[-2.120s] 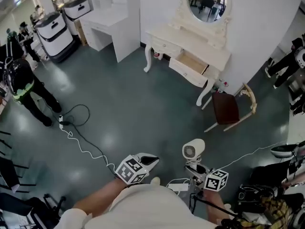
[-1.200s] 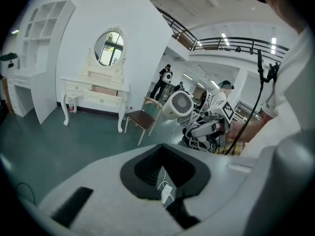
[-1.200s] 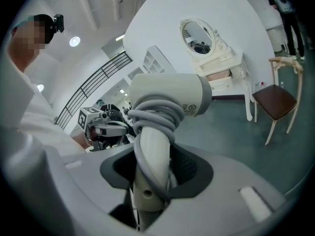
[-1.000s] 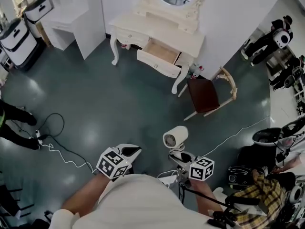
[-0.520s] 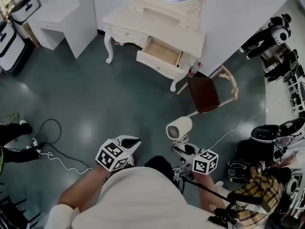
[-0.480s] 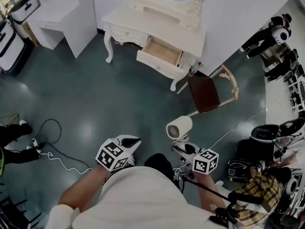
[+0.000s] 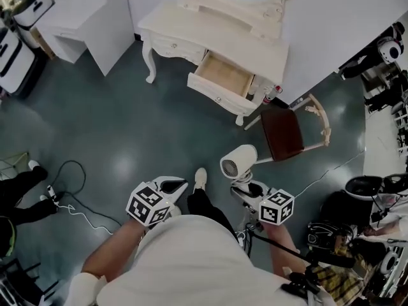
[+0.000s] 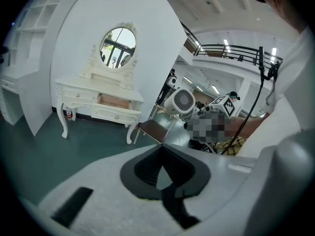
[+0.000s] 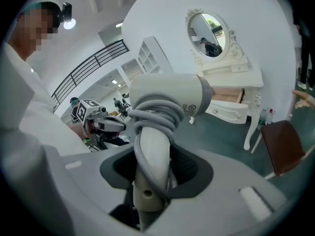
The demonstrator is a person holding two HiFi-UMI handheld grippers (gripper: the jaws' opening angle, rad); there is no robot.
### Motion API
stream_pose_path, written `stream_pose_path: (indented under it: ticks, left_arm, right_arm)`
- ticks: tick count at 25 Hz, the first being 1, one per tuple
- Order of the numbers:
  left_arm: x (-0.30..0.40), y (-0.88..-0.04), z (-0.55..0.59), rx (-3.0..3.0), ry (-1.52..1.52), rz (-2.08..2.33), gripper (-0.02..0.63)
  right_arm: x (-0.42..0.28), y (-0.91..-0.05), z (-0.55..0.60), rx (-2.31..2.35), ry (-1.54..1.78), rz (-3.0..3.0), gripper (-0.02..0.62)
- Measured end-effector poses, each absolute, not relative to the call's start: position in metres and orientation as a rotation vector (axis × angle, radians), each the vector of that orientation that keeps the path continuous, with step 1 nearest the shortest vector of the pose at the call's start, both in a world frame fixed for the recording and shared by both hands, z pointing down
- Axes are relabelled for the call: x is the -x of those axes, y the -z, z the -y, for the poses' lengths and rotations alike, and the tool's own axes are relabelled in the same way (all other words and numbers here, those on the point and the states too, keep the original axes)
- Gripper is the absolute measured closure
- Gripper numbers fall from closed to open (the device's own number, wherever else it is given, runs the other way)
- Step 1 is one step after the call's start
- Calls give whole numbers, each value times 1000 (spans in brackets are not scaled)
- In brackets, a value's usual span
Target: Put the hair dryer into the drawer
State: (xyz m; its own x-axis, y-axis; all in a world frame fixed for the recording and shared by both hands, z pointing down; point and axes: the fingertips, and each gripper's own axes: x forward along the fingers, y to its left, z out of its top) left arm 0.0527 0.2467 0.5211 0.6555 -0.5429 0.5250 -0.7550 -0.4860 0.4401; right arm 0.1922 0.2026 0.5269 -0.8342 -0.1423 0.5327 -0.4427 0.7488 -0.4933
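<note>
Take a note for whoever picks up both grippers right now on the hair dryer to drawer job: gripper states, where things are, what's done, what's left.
Left gripper: jaws together, nothing in them.
Right gripper: shut on the hair dryer by its handle, with the cord wound round it and the dryer upright.
Drawer: open in the white dressing table ahead and looks empty. A brown chair stands at the table's right end.
Done: dryer in hand, drawer open.
Left: walk up to the table, lay the dryer in the drawer, release.
</note>
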Motion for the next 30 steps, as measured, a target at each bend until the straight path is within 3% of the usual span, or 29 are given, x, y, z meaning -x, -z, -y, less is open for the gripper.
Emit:
stream_pose_path:
  ticks: [11,19,30]
  left_arm:
    - [-52,-493,-76,-2179,-481,1093,604]
    - [-42,-495,-13,-2132,-473,1111,604]
    - [49,-504,75,-2173,-432,1065,604]
  right_arm:
    - [-183,-524,-23,-306,-693,2480,430]
    - [-173,-548,57,-248,-645,2426,430]
    - [-110,-571,146,-320,-626,2333,430]
